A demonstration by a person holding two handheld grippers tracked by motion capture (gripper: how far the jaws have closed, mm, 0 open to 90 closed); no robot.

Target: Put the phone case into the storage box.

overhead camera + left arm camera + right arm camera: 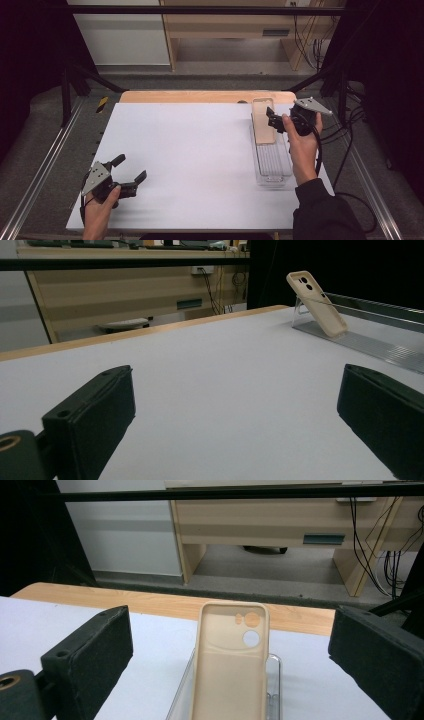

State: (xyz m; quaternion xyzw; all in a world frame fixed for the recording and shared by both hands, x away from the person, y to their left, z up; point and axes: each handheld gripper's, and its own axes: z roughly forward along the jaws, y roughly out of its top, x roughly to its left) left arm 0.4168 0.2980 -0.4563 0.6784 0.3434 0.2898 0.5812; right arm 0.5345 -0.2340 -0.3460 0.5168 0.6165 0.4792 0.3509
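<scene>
Item: my right gripper [274, 121]. Held at the far right of the table [190, 165], just right of the case [263, 121]. Jaws spread wide, nothing between them touching. In the right gripper view the case [231, 665] stands in the gap between my jaws, clear of both.

Item: case. Beige phone case, hollow side facing me, with camera cut-outs near its top edge. It leans tilted back on the far end of the stand [272, 165]. In the left gripper view it [317, 302] slopes up and away from the table, back side showing, propped on the stand [365, 342].

Item: stand. Clear plastic, long and ribbed, lying along the right edge of the table. Its near end is bare. In the right gripper view its clear rim [276, 672] shows on either side of the case.

Item: my left gripper [131, 175]. Low at the near left corner of the table, well apart from case and stand. Jaws wide apart, empty, white table surface [225, 390] between them.

Item: table. White top, wooden strip along the far edge.
</scene>
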